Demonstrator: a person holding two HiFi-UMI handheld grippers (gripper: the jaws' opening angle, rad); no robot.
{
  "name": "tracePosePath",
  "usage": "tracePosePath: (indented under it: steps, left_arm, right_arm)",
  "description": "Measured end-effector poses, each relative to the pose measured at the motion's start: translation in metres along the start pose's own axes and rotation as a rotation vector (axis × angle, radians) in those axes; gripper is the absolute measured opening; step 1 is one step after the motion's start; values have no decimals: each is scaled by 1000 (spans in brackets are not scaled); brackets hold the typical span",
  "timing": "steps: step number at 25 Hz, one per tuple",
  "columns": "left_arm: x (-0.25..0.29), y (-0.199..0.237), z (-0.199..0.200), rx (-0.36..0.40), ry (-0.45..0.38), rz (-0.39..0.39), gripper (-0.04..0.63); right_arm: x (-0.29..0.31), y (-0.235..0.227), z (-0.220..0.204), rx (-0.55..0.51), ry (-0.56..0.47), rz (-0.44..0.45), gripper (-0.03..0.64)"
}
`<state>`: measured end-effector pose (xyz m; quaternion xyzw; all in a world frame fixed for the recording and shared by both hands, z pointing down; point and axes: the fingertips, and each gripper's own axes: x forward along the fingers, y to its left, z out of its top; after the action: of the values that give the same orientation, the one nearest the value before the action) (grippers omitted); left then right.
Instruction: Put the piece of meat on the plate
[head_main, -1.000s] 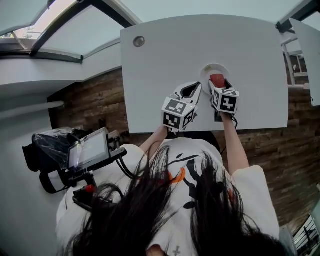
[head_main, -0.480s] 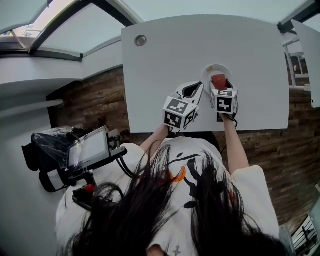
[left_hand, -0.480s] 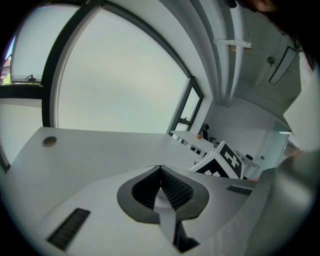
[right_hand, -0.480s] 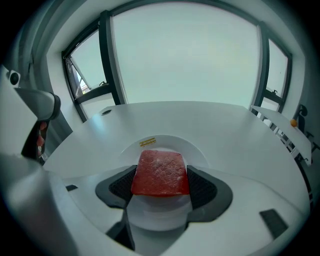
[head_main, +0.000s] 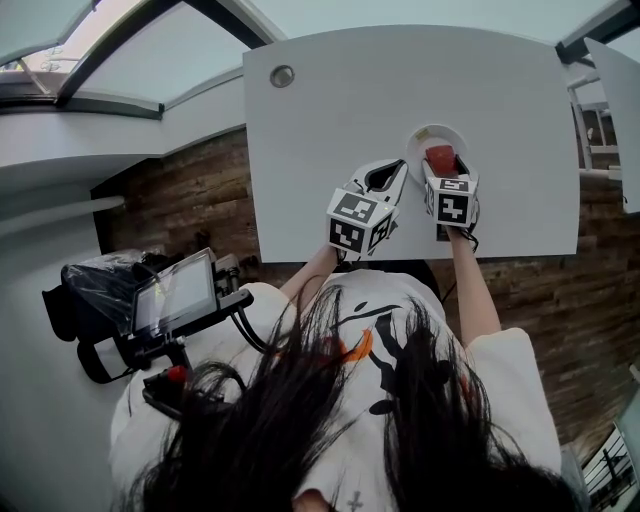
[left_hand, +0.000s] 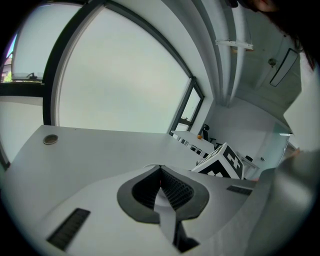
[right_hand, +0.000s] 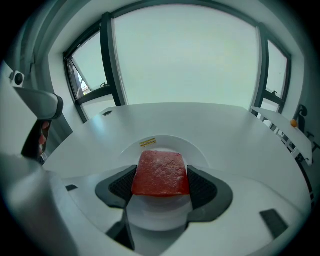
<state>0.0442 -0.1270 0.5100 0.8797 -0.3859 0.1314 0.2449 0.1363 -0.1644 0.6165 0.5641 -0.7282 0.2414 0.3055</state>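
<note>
Fingers (right_hand: 120, 186) of the right gripper (right_hand: 160, 190) pinched on the piece of meat (right_hand: 161, 172), holds it just over the plate (right_hand: 191, 150) on the surface (right_hand: 210, 120), seemingly leaving only set-down and release, left gripper (left_hand: 161, 186) fingers pressed together, empty.

Left gripper (left_hand: 161, 186): jaws together, empty. Right gripper (right_hand: 160, 187): jaws clamped on piece of meat (right_hand: 160, 169). Both arms extended forward.

Small changes only. The R gripper (head_main: 441, 168) has rolled a bit, so its marker cube now sits squarer to the head cam, w/ less of its side face showing. The head view itself has drifted: the desk (head_main: 340, 130) and everything on it sit slightly right & up in frame vs. 1 s ago.
</note>
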Motion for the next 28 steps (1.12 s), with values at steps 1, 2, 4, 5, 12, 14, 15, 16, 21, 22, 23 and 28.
tracePosePath:
  steps: [1,2,4,5,12,14,15,16,21,22,23,28]
  left_arm:
    - [0,0,0,-1,1,-1,6]
    - [1,-1,0,-2,2,-2,6]
    - [2,-3,1,-1,3,-5,6]
    - [2,-3,1,0,3,-5,6]
    - [4,-1,0,-1,6,4,6]
    - [4,1,0,-2,6,9,6]
    - [4,1,0,-3,6,11,6]
    - [4,2,0,-3,5,11,6]
    - [3,2,1,-7,-2,10,6]
    - [3,3,1,-8,-1,11,6]
    - [4,3,0,-7,0,12,6]
    - [3,6,0,-6,-3,17,6]
  right_arm:
    - [0,0,0,1,1,1,316]
    - [0,-1,0,1,3,2,316]
    - [0,-3,0,2,6,3,316]
    - [0,-3,1,3,6,4,316]
    - [3,-6,0,3,6,12,316]
    - [4,-6,0,2,8,15,316]
    - [4,-6,1,3,8,15,316]
    - [4,-6,1,2,6,15,316]
    - [5,-7,1,0,2,19,316]
    - [5,-7,1,0,2,20,316]
    - [6,-7,1,0,2,21,316]
    - [7,-6,0,-6,16,33,316]
